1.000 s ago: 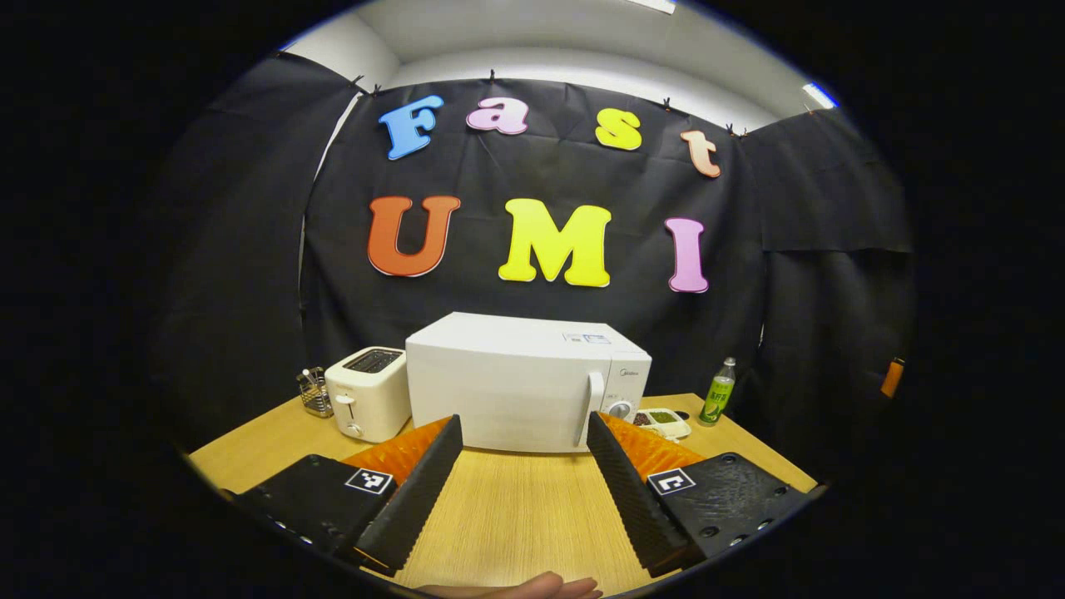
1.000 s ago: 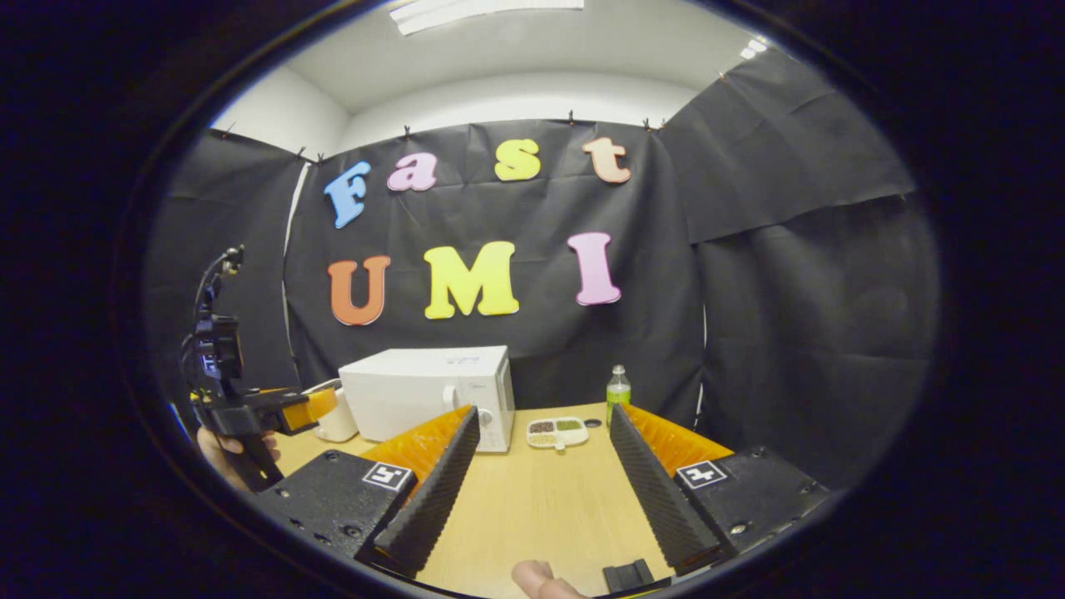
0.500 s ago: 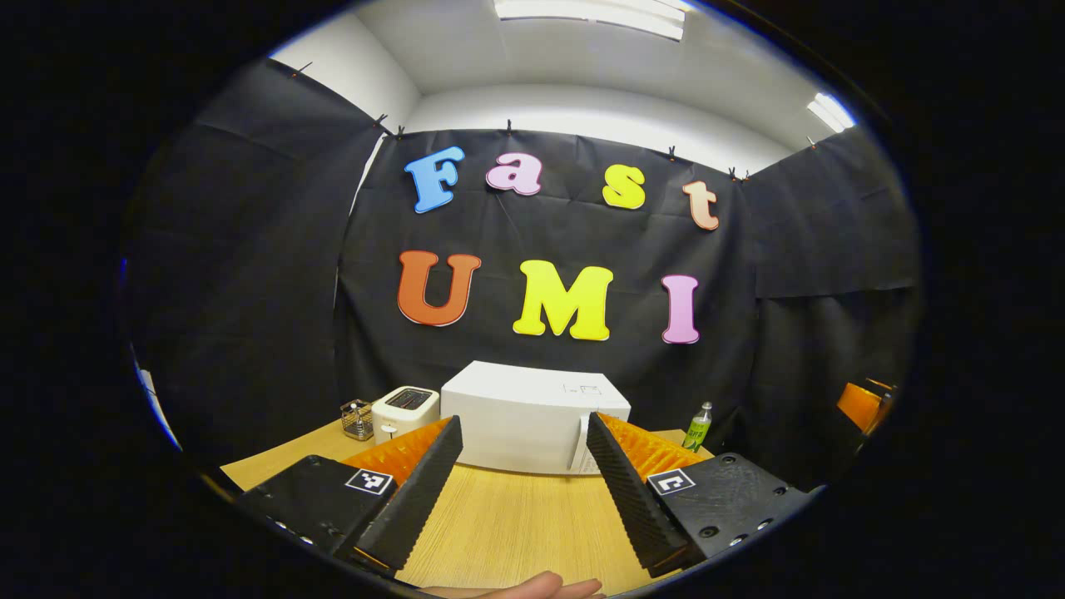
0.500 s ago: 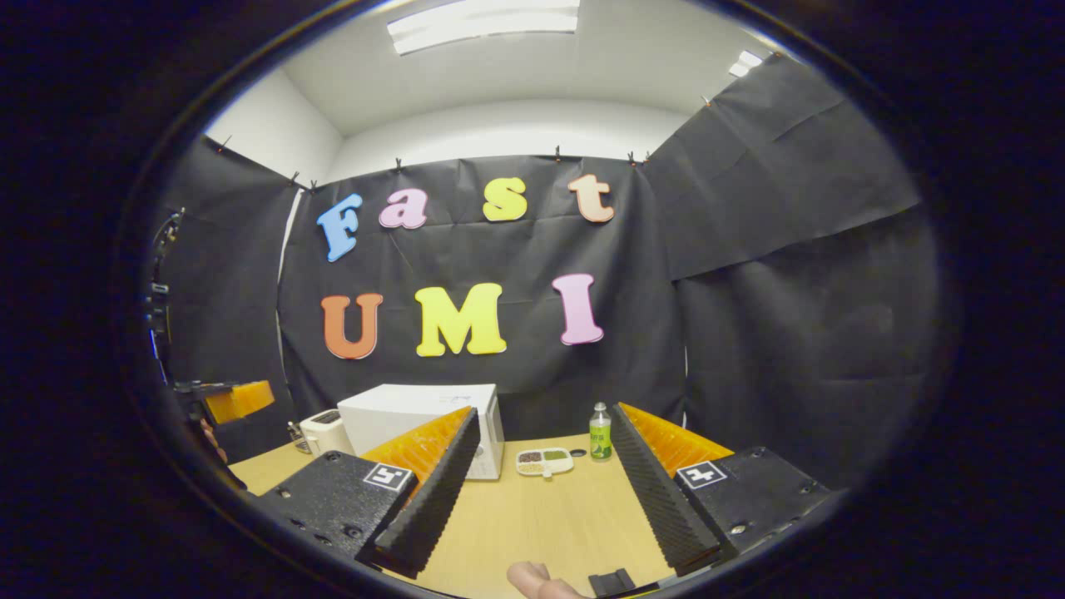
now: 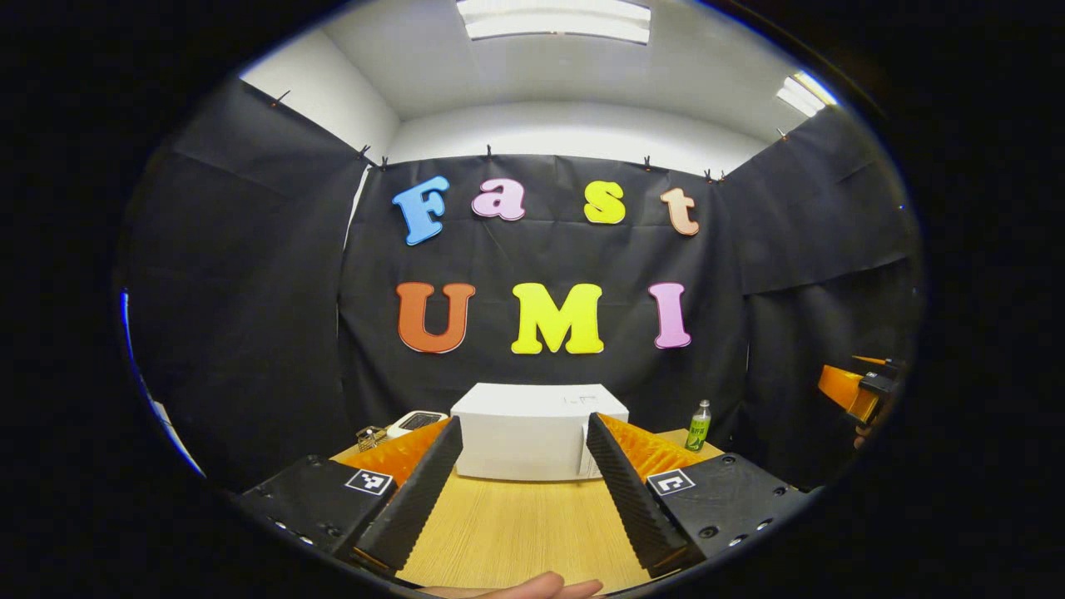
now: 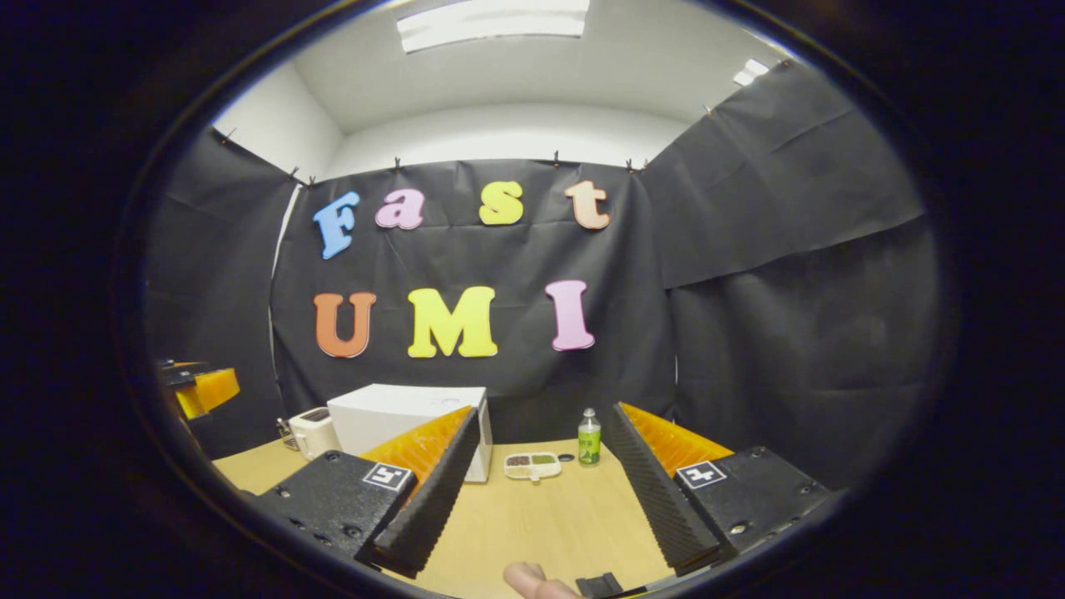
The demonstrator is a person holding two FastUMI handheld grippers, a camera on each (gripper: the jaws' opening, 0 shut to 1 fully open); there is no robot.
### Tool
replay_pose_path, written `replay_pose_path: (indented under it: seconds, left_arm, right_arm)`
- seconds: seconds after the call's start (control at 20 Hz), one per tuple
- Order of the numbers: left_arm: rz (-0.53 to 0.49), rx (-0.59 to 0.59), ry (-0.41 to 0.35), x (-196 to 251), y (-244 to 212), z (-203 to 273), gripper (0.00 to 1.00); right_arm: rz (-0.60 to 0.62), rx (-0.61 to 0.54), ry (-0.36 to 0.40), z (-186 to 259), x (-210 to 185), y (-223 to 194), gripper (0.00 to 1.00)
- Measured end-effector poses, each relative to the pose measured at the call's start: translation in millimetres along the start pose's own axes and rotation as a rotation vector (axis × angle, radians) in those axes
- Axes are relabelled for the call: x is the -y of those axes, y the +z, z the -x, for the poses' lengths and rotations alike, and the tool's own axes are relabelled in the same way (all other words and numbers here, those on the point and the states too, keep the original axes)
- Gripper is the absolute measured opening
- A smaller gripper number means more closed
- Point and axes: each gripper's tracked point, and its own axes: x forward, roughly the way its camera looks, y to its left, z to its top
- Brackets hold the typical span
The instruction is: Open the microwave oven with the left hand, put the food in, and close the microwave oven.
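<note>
While microwave [image 6: 399, 416] sits closed, food tray [image 6: 532, 465] holds 3 portions.

The left gripper [image 5: 522, 482] had two long wedge-shaped fingers [image 5: 413, 499] with ribbed inner faces. Each sat on a flat black plate with small screws and a square black-and-white marker [image 5: 671, 481]. The right gripper [image 6: 541, 491] had the same build.
</note>
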Motion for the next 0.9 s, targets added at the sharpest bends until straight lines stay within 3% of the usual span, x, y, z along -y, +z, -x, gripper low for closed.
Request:
replay_pose_path:
  seconds: [0.05, 0.15, 0.2, 0.25, 0.3, 0.35, 0.4, 0.7, 0.75, 0.8, 0.9]
  left_arm:
    - [0.004, -0.007, 0.005, -0.9, -2.4, -0.9, 0.95]
    - [0.015, -0.019, 0.008, -2.6, -5.7, -2.8, 0.95]
    - [0.017, -0.024, 0.006, -2.5, -7.9, -2.8, 0.95]
    - [0.016, -0.027, 0.004, -1.9, -9.5, -2.5, 0.95]
    - [0.012, -0.029, 0.003, -1.8, -10.8, -2.8, 0.95]
    - [0.005, -0.033, 0.002, 0.6, -10.3, -3.6, 0.95]
    - [-0.004, -0.035, 0.001, 1.2, -11.7, -3.0, 0.95]
    - [-0.026, -0.020, 0.002, 4.4, -10.7, 0.2, 0.95]
    - [-0.025, -0.016, -0.003, 5.5, -9.5, 0.6, 0.84]
    - [-0.024, -0.012, -0.003, 5.5, -8.6, 1.2, 0.95]
    - [-0.026, -0.014, -0.002, 4.5, -9.3, 3.6, 0.95]
  right_arm:
    - [0.004, 0.005, 0.000, 1.0, -0.4, 1.3, 0.91]
    - [0.011, 0.009, -0.002, 1.5, 0.5, 1.5, 0.91]
    - [0.011, 0.007, -0.002, 2.5, 0.1, 1.1, 1.00]
    - [0.009, 0.006, -0.001, 2.5, 0.3, 0.8, 1.00]
    - [0.006, 0.003, -0.003, 1.2, 2.1, -1.0, 0.91]
    - [0.003, -0.002, -0.006, 0.7, 3.7, -2.5, 0.92]
    - [0.000, -0.006, -0.006, -0.5, 5.0, -4.1, 1.00]
    - [-0.016, -0.007, -0.005, -5.2, 12.0, -9.6, 1.00]
    - [-0.019, -0.004, -0.001, -6.5, 11.6, -9.2, 1.00]
    - [-0.022, -0.004, 0.004, -6.6, 11.9, -10.5, 1.00]
    - [-0.025, -0.008, 0.004, -7.0, 14.3, -13.6, 1.00]
